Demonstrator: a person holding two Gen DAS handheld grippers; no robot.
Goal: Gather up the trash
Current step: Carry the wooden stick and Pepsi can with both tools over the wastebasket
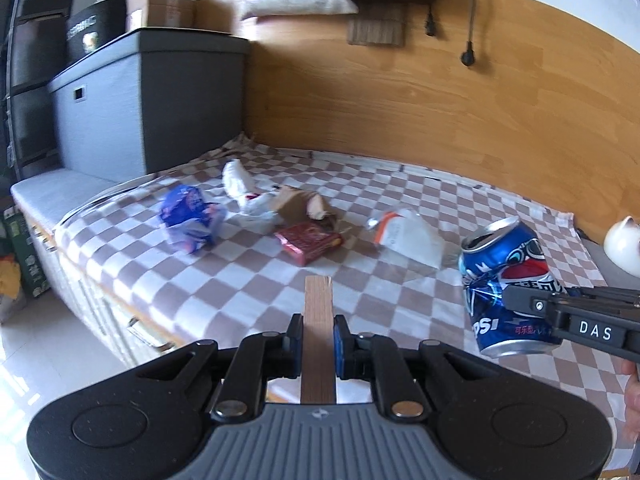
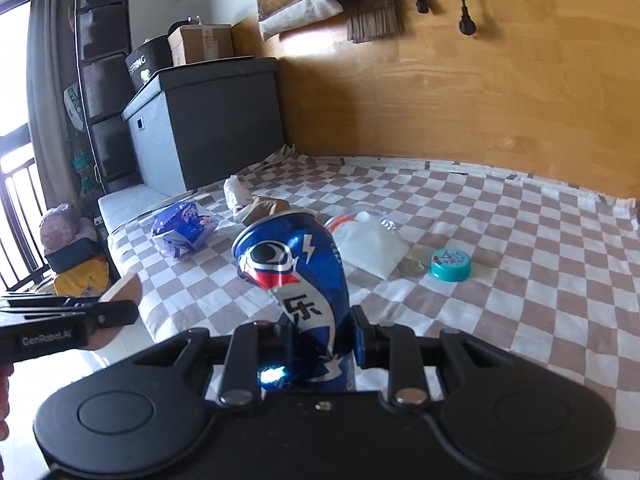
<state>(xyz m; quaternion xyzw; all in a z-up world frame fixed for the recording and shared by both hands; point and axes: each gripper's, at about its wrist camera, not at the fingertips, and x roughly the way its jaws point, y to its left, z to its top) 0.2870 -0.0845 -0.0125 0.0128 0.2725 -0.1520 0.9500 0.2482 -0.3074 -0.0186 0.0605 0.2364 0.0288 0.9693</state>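
My left gripper (image 1: 318,332) is shut on a flat wooden stick (image 1: 318,312) that juts forward over the checked bed cover (image 1: 360,288). A dented blue Pepsi can (image 2: 298,276) is clamped in my right gripper (image 2: 320,336), held above the bed; the can (image 1: 508,280) and that gripper (image 1: 520,304) also show at the right of the left wrist view. On the cover lie a blue crumpled wrapper (image 1: 190,218), white crumpled paper (image 1: 244,188), torn brown cardboard (image 1: 298,204), a red packet (image 1: 310,242), a clear plastic bag (image 1: 408,234) and a teal lid (image 2: 450,264).
A grey storage box (image 1: 148,96) stands at the bed's far left, with a cardboard box (image 1: 160,8) and a black box on top. A wooden wall panel (image 1: 440,92) backs the bed. A white rounded object (image 1: 624,244) sits at the right. White floor lies to the left.
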